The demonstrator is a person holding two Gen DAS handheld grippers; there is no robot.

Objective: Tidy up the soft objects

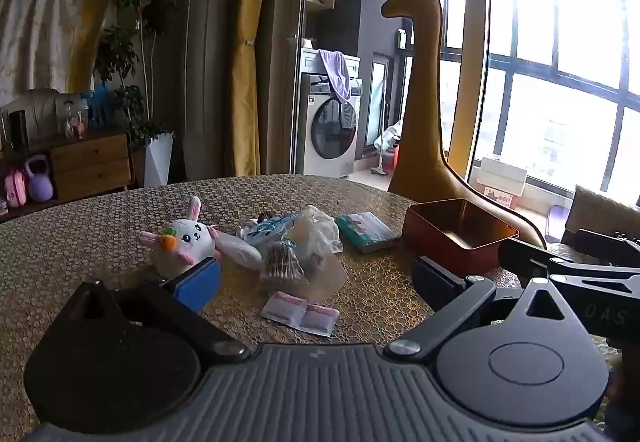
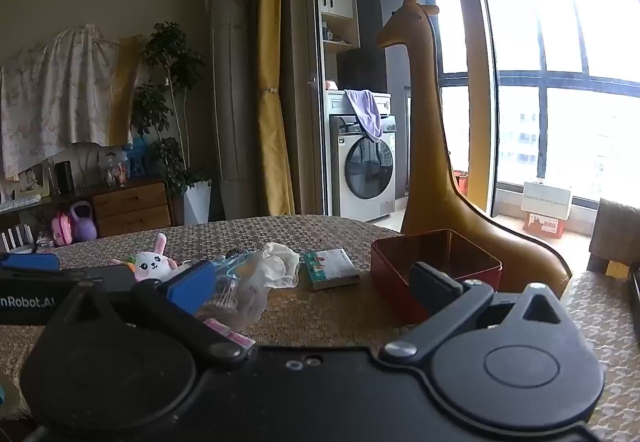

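Note:
A white bunny plush (image 1: 182, 246) with pink ears lies on the table, just beyond the blue left pad of my left gripper (image 1: 316, 282). That gripper is open, and its pads hold nothing. Beside the plush lies a heap of crumpled clear plastic bags (image 1: 310, 238) with small packets inside. A pink sachet (image 1: 302, 312) rests nearer to me. An open red tin box (image 1: 460, 234) stands at the right. My right gripper (image 2: 312, 286) is open too, low over the table before the bunny plush (image 2: 152, 264), the bags (image 2: 272, 270) and the red tin (image 2: 436, 262).
A tissue pack (image 1: 362, 232) lies between the bags and the tin. The table (image 1: 80, 242) wears a patterned gold cloth. A tall yellow giraffe figure (image 1: 424, 101) stands behind the tin. The other gripper's body shows at the right edge (image 1: 580, 266) and the left edge (image 2: 28, 282).

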